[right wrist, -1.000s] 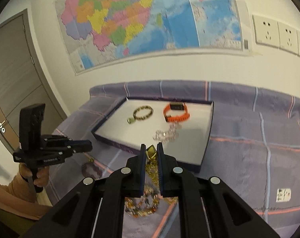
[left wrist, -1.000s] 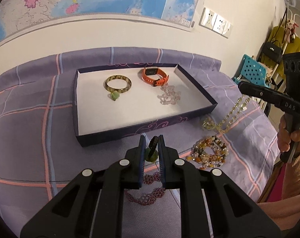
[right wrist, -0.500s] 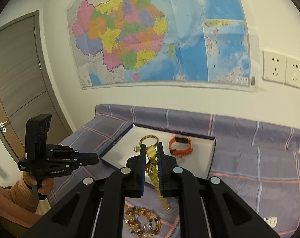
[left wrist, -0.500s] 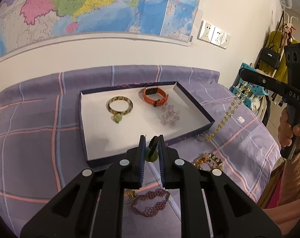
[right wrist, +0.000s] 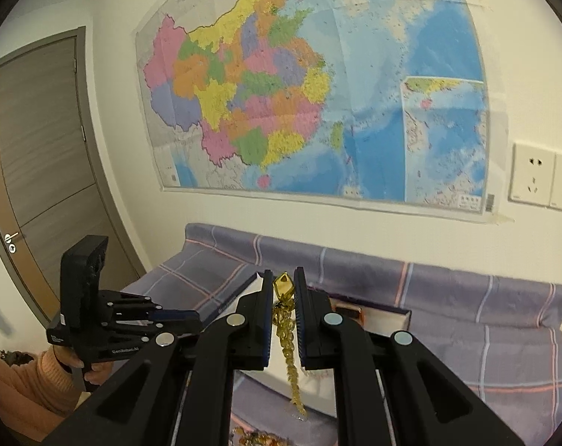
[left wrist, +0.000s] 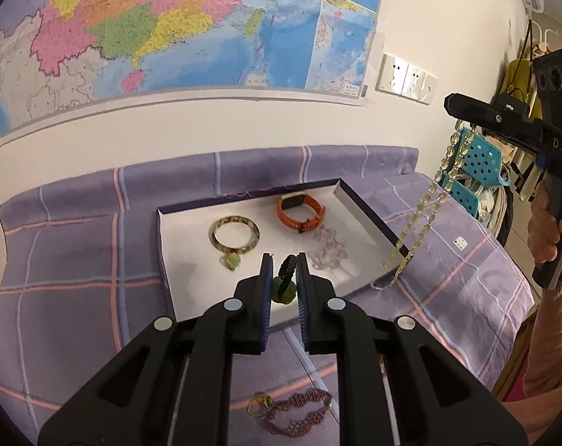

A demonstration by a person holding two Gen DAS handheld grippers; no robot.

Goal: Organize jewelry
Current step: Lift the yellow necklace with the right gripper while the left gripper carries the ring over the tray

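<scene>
My left gripper (left wrist: 284,262) is shut on a black cord with a green pendant (left wrist: 284,293), held in the air over the near edge of the white tray (left wrist: 163,260). In the tray lie a mottled bangle (left wrist: 235,233), an orange watch band (left wrist: 299,212), a clear bead bracelet (left wrist: 327,249) and a small green charm (left wrist: 231,262). My right gripper (right wrist: 283,278) is shut on a yellow bead necklace (right wrist: 290,349). In the left wrist view that necklace (left wrist: 426,215) dangles from the right gripper (left wrist: 453,106), with its lower end by the tray's right wall.
A purple bead bracelet (left wrist: 295,410) and a small gold piece (left wrist: 258,403) lie on the checked purple cloth (left wrist: 65,278) near me. Amber beads (right wrist: 254,438) show at the bottom edge. Behind stand the wall with a map (right wrist: 310,104), a door (right wrist: 39,171) and blue chairs (left wrist: 478,160).
Both grippers have risen. The yellow necklace has come up off the cloth and hangs free. The green pendant has moved from above the cloth to above the tray's near edge.
</scene>
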